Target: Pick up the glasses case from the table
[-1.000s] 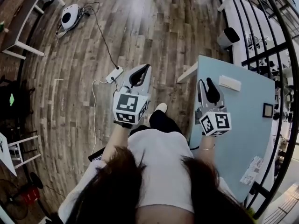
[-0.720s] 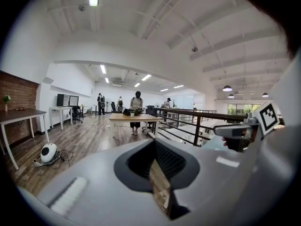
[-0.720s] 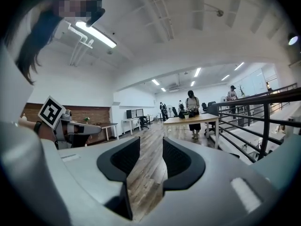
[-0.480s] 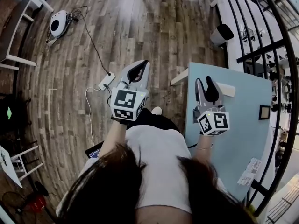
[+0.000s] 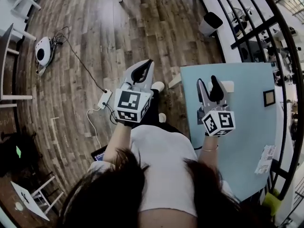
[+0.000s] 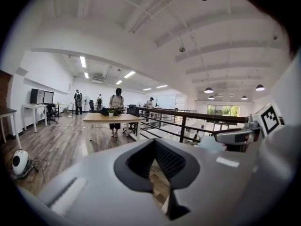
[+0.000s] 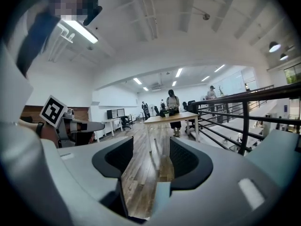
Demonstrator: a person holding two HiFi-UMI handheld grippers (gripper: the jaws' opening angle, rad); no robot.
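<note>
Where the head view shows it, glasses case [image 5: 229, 86]: white oblong lying flat on the light blue table [image 5: 244, 132], at the far edge, partly hidden behind the tips of the right gripper [image 5: 207, 81].
Right gripper state: released; the jaws have just been opening, and only floor shows between them.
Left gripper [image 5: 148, 63] position: above the wooden floor [image 5: 95, 37], left of the table.
Left gripper state: clenched, tips together, holding nothing.

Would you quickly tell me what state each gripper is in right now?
Left gripper: closed, empty.
Right gripper: open, just been opening, nothing between its jaws.
</note>
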